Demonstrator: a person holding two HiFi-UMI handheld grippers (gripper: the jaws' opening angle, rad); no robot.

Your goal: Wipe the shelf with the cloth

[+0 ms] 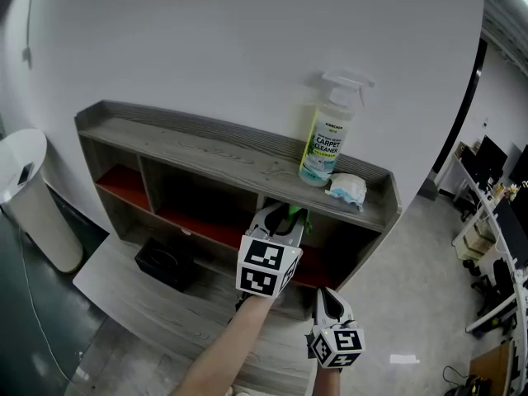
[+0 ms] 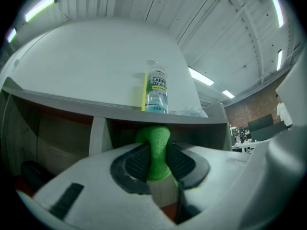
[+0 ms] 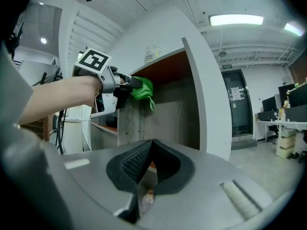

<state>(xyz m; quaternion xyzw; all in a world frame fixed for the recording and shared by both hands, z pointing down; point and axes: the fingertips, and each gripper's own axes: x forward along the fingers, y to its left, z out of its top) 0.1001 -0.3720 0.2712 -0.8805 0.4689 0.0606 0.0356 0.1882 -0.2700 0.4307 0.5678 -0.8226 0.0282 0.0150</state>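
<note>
A grey wooden shelf unit (image 1: 206, 151) with red-lined compartments stands against the white wall. My left gripper (image 1: 286, 218) is shut on a green cloth (image 1: 294, 216), held in front of the upper right compartment just below the top board. In the left gripper view the cloth (image 2: 154, 150) bulges up between the pads of the left gripper (image 2: 155, 158), under the top board's edge (image 2: 96, 110). My right gripper (image 1: 327, 297) hangs lower and nearer, shut with nothing in it. The right gripper view shows the right gripper (image 3: 151, 145) with its pads together, and the left gripper (image 3: 125, 85) with the cloth (image 3: 143, 88).
A carpet cleaner spray bottle (image 1: 330, 134) and a crumpled white wipe (image 1: 346, 190) stand on the top board at the right. A black box (image 1: 165, 262) sits on the low ledge. A white bin (image 1: 29, 196) is at the left, office desks (image 1: 495, 196) at the right.
</note>
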